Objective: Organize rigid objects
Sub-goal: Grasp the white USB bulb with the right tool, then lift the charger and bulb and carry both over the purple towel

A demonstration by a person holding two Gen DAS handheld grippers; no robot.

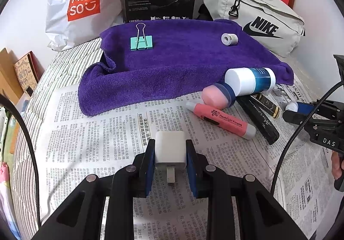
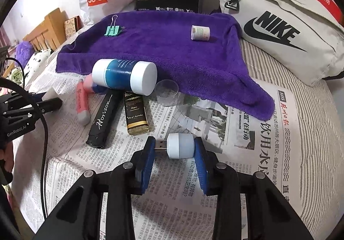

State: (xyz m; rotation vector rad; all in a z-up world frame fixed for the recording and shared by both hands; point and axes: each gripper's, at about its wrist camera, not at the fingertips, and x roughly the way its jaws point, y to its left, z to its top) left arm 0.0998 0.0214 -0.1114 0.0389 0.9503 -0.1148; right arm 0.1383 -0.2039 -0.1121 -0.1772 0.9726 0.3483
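Left hand-held gripper clamped on white charger; right hand-held gripper pinching USB lamp endwise, above newspaper.

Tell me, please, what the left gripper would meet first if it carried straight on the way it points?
Probably bare newspaper. The left gripper, shut on the white charger, points down at the print ahead of it; the purple towel lies beyond. Depth is hard to judge through the fisheye.

Bright, even light, soft shadows; sharp centre, fisheye-bent dark corners
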